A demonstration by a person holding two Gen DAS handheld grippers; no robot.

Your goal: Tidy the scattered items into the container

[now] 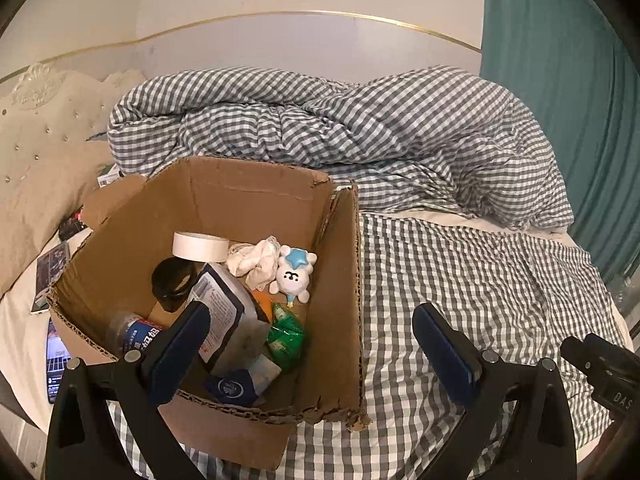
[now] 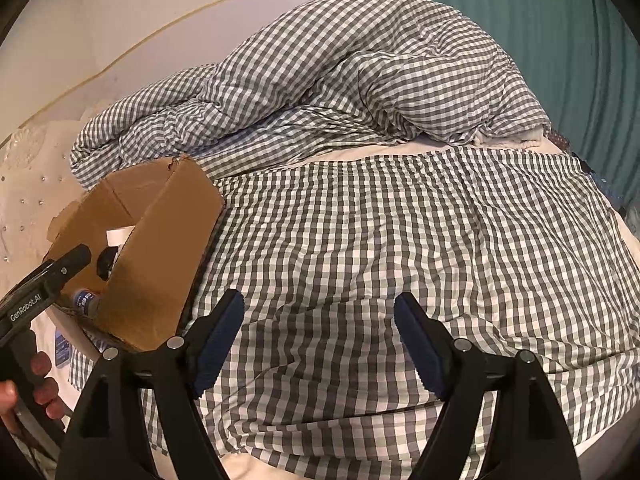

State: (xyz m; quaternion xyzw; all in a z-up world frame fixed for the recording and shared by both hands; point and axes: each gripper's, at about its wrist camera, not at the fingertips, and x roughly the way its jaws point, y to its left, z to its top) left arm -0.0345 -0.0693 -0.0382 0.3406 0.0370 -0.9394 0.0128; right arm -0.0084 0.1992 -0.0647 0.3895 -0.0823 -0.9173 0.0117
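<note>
Blue-padded, my left claw [image 1: 312, 346] hangs spread wide and empty over the near rim of the cardboard box [image 1: 348, 280]. My right claw [image 2: 320, 344] gapes with nothing between its pads above the checked sheet [image 2: 400, 240]. Inside the box, near the bed's left edge, lie a green packet [image 1: 286, 336], a white star-capped toy [image 1: 291, 276] and a tape roll [image 1: 200, 246]. Beyond, the checked duvet [image 1: 320, 120] is bunched up.

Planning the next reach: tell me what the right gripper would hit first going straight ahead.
Probably the checked bed sheet; the open right gripper points down at bare fabric, nothing between.
</note>
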